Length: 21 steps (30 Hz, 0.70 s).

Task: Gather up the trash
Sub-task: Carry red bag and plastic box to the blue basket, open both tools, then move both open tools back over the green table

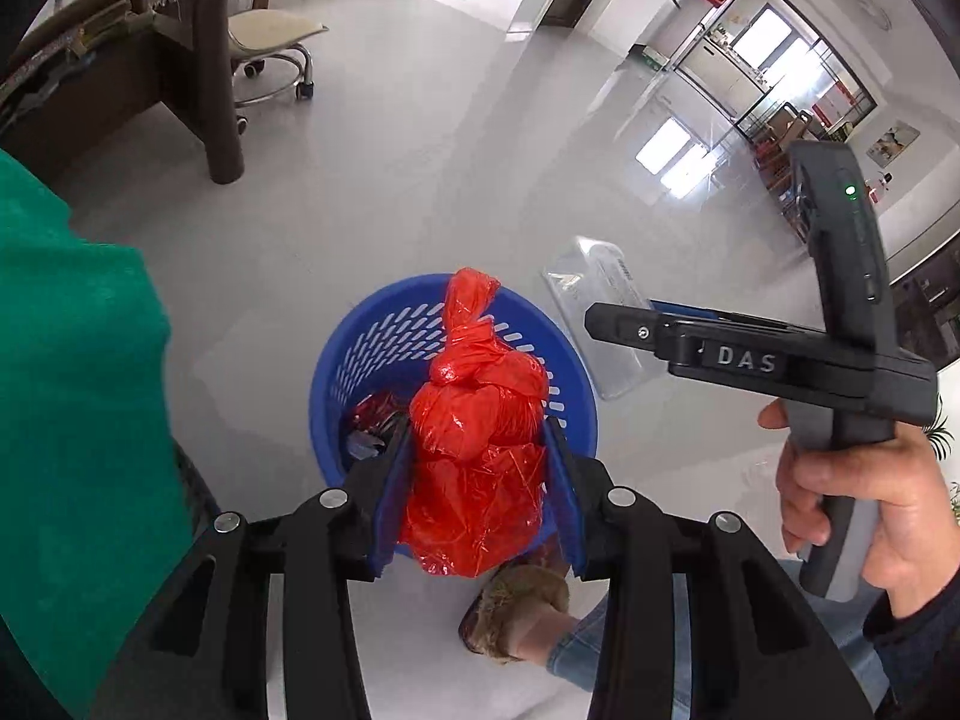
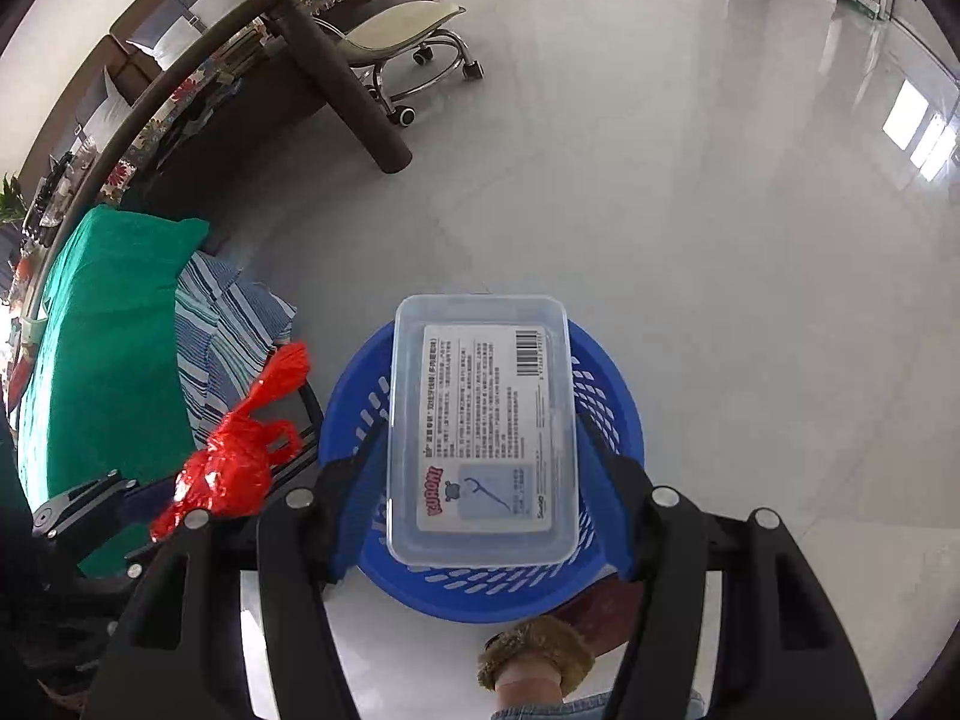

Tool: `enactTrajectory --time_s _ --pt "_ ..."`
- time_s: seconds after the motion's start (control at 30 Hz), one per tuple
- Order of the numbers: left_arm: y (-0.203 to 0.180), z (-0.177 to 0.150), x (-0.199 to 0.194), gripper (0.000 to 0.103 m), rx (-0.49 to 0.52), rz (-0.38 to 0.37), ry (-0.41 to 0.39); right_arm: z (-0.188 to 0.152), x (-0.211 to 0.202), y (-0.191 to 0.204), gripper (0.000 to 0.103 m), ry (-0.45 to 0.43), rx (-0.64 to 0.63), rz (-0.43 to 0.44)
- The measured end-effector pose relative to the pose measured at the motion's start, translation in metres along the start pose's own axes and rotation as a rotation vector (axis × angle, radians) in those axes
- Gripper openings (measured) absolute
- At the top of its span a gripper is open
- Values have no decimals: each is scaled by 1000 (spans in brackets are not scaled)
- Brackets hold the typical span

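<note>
**Two pieces of trash held over the blue basket**

My left hand-held gripper (image 1: 477, 480) is clamped on a knotted red plastic bag (image 1: 480, 420), which hangs just above the blue basket (image 1: 360, 354) on the floor. My right hand-held gripper (image 2: 480, 474) grips a clear plastic box (image 2: 480, 420) by its long sides, also directly above the basket, whose rim (image 2: 624, 414) shows on both sides of the box. Some wrappers already lie inside the basket.

Risks, as I judge them: the box is long and may catch the rim and tip out instead of dropping in. The bag is bulky, so released together the two could jam. The grippers are near each other and could collide.

Beyond the basket the pale floor (image 2: 690, 210) lies open. On the basket's left are a green cloth (image 2: 108, 330), a dark desk leg (image 2: 348, 90) and a wheeled stool (image 2: 408, 30); my slippered foot (image 2: 534, 654) is just beside its near side.
</note>
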<state>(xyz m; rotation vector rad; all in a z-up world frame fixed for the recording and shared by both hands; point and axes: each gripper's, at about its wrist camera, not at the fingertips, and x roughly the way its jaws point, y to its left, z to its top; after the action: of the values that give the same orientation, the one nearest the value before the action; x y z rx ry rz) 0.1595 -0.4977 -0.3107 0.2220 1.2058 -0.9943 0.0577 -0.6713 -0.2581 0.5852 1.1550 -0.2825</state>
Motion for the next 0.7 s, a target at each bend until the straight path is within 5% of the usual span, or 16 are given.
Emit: enactTrajectory --time_s 0.07,0.1,0.13,0.2,0.43,0.63,0.7 --pt "-3 4 15 44 8 -5 6 0 2 -7 60 2 18 15" --pt "-3 4 20 49 10 -6 6 0 2 -11 75 -2 30 19" --pt "-4 7 27 68 15 -8 9 1 -1 -15 85 -18 54 25" --pt "-2 8 30 88 16 27 -8 4 -10 -17 89 -50 78 40" --pt "-8 5 -41 98 29 107 -221 12 -64 3 92 -265 65 75" --pt "-4 -32 -142 98 65 109 -430 -6 -101 60 98 -449 -118 -9" --pt "8 -50 -164 98 36 142 -438 -16 -103 87 98 -476 -182 -26"
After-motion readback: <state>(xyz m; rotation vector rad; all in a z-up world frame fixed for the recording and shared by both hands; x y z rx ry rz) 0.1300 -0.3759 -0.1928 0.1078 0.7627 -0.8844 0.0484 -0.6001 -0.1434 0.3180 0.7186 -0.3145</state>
